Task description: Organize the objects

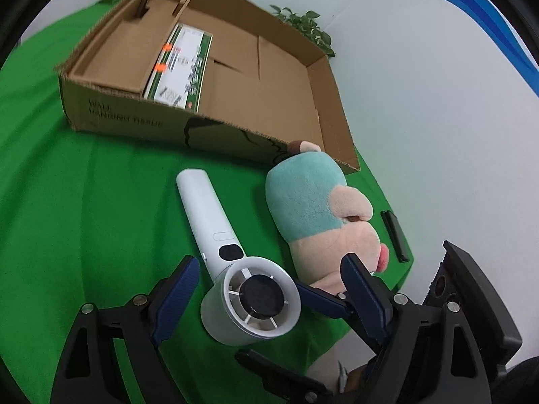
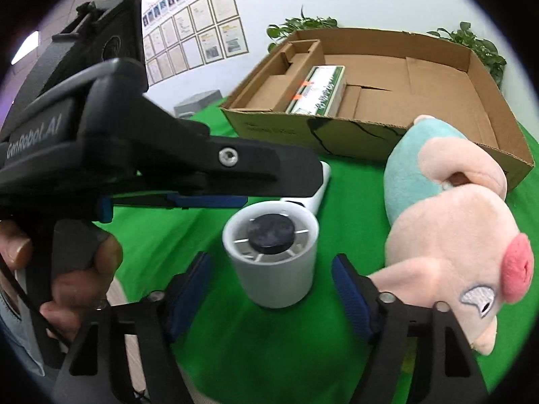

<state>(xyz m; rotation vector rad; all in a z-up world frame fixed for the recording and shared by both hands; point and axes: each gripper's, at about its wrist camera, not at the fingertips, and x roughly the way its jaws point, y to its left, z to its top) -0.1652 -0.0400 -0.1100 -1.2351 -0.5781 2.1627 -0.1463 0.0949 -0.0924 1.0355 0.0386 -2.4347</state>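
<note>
- The handheld fan [image 1: 235, 269] lies on the green-covered worktop [image 1: 84, 219], just near of the cardboard box [image 1: 320, 107], its round head toward the grippers and its handle running away and leftward to the box's near wall.
- The left gripper [image 1: 269, 279] has its fingers [image 1: 178, 289] spread wide, the fan's head sitting between the two tips but touching neither — it holds nothing.
- The right gripper [image 2: 271, 282] is likewise wide and empty, its tips flanking the same fan head from the near side; both hands look about equally near the fan, so which one takes it cannot be told.
- The fan's long axis points roughly along the fingers, so a grip would probably fall across the head or the neck rather than the handle's length.
- The plush toy [image 1: 320, 215] lies just right of the fan with its face near the right gripper's right finger, which leaves little room on that side; the left side of the fan is bare cloth.
- A small black bar [image 1: 394, 235] rests near the worktop's right edge, beyond the toy.
- Inside the box a green-and-white carton [image 2: 318, 92] sits toward the left beside a cardboard insert, and the right part of the floor shows bare — likely room for the fan, which would need lifting over the near wall.
</note>
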